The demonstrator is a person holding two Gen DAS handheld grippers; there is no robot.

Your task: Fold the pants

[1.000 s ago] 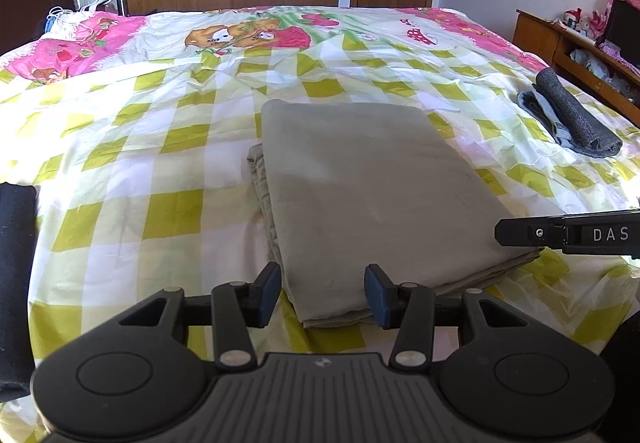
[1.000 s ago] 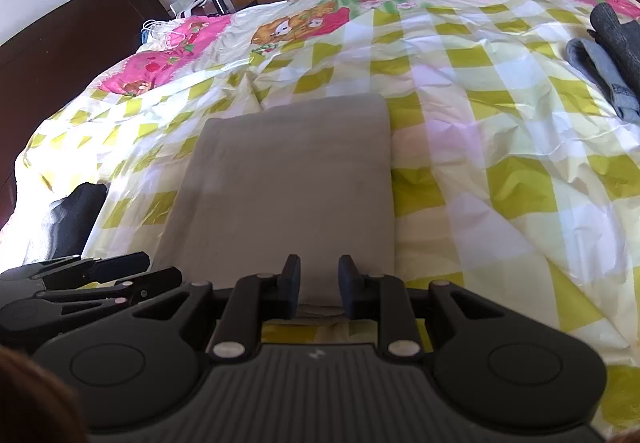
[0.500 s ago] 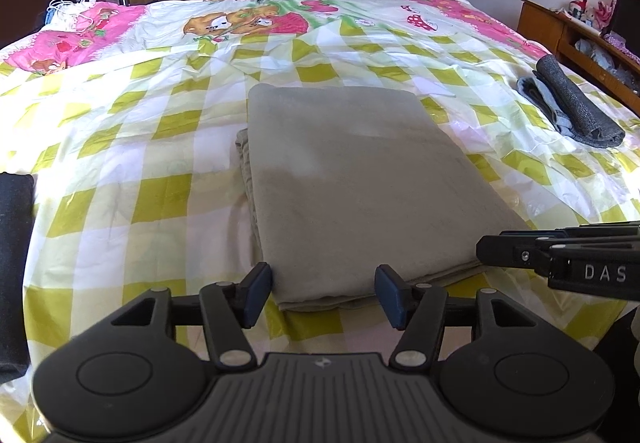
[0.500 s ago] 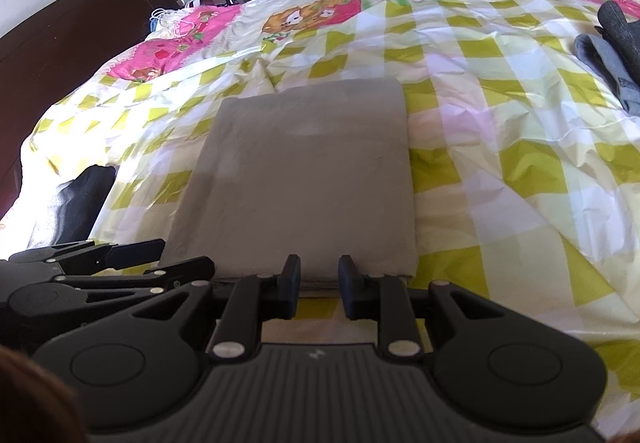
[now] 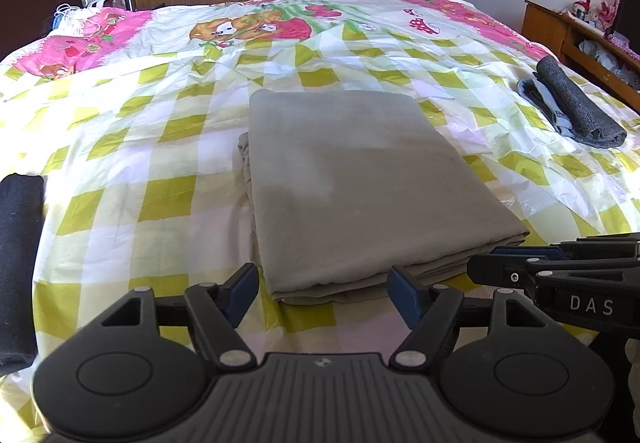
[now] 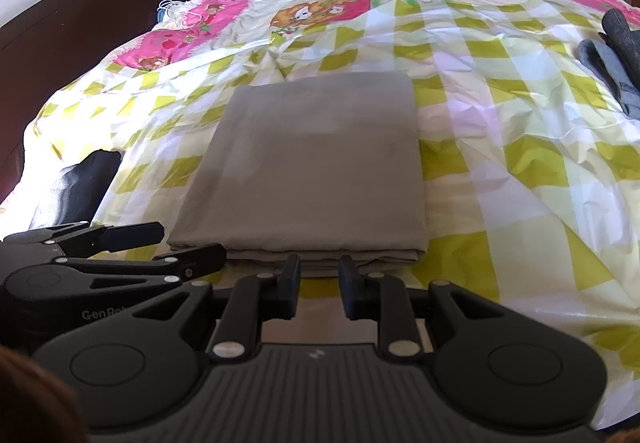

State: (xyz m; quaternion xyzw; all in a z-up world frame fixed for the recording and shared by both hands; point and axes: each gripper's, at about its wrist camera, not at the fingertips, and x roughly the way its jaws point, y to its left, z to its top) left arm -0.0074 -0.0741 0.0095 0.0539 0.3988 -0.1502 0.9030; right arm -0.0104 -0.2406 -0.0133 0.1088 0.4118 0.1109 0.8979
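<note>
Both wrist views face the pants (image 5: 360, 183) (low, close).

White capitals "DAS" stand on the side of the right gripper (image 5: 560, 275) where it enters the left wrist view from the right edge. In the right wrist view, pale letters reading "GenRo", cut off behind the near gripper's body, mark the side of the left gripper (image 6: 120, 243). No other lettering is legible.

Ahead of my right gripper (image 6: 319, 285), its fingers parted by a narrow gap with nothing between them, I see the folded grey pants (image 6: 312, 167) on the checked bedspread (image 6: 500, 171). My left gripper (image 6: 160, 247), fingers apart, sits to its left.
</note>
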